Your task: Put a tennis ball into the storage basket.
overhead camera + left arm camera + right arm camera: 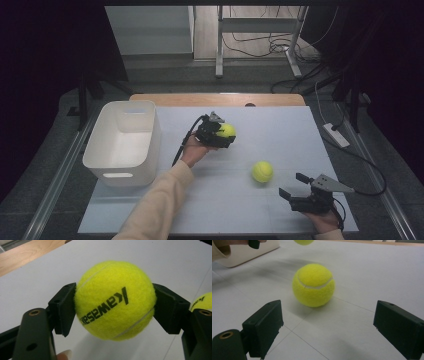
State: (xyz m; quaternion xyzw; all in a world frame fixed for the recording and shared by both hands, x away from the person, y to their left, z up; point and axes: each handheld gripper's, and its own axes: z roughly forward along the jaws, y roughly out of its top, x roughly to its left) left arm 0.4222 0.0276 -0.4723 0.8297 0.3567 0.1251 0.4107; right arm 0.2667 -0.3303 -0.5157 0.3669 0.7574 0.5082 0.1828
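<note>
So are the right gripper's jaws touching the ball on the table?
Apart. The right gripper view shows the right gripper open, bare table between it and the ball.

The person's left forearm, in a cream sleeve, reaches in from the bottom edge toward the middle of the table. Its hand (192, 150) holds the left gripper (226, 134), whose two black jaws are clamped on either side of a yellow tennis ball (115, 300), held off the surface. The right hand (327, 220) rests low at the near right corner, holding the right gripper (293, 184) with its jaws spread wide apart, nothing between them.
</note>
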